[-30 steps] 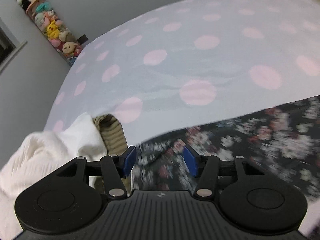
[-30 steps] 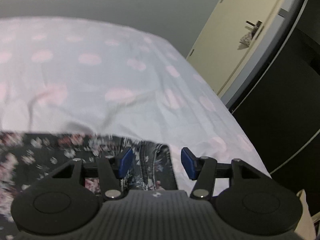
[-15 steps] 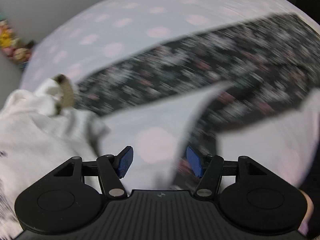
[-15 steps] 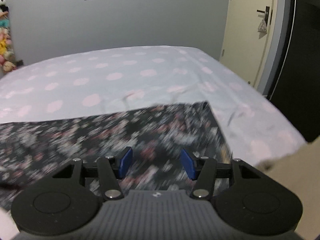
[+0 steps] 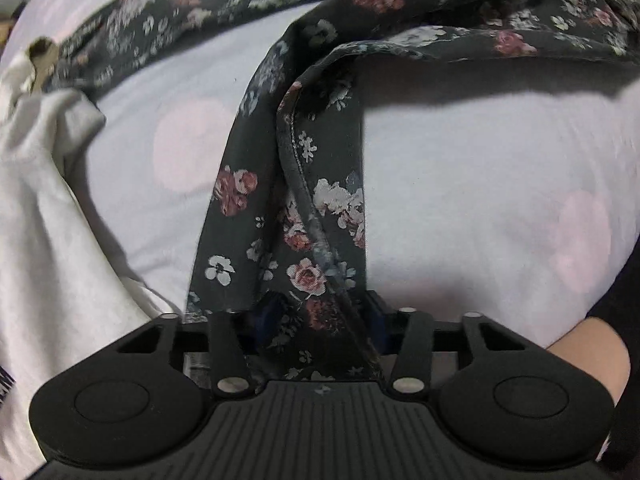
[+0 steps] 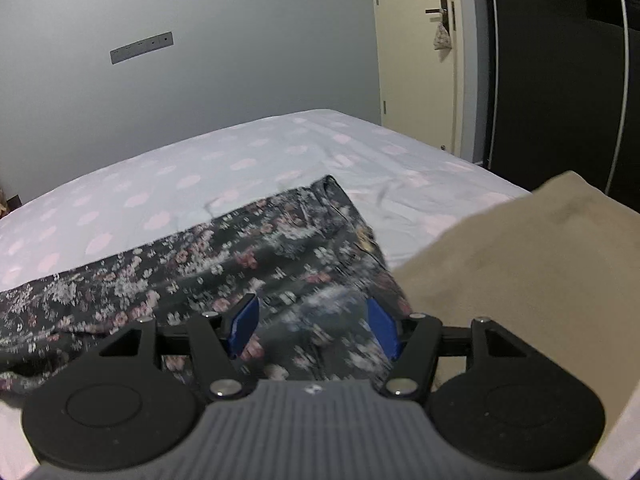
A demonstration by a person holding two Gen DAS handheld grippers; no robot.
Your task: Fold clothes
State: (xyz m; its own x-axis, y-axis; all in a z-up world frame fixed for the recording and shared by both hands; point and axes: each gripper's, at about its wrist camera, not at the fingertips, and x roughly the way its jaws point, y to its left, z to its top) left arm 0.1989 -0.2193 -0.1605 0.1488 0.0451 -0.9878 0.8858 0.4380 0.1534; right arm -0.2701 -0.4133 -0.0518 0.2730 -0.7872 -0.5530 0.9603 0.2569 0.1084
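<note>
Hanging in a narrow bunched strip from the left tool [image 5: 320, 316], the floral garment [image 5: 304, 184] now runs up from the blue pads to a wider band of the same cloth lying across the bed [image 5: 480, 168]. Half a second ago those pads stood apart over bare sheet with nothing between them; now cloth fills the gap and hides the pads, so they look clamped on a hemmed edge, though the contact itself is covered. The right tool [image 6: 312, 328] has its pads apart, as before, above the garment's spread end. One end looks gripped, so the lift for a fold seems under way. Left of the garment sits a white garment [image 5: 44, 208]; right of it, a tan cloth [image 6: 520, 264].
</note>
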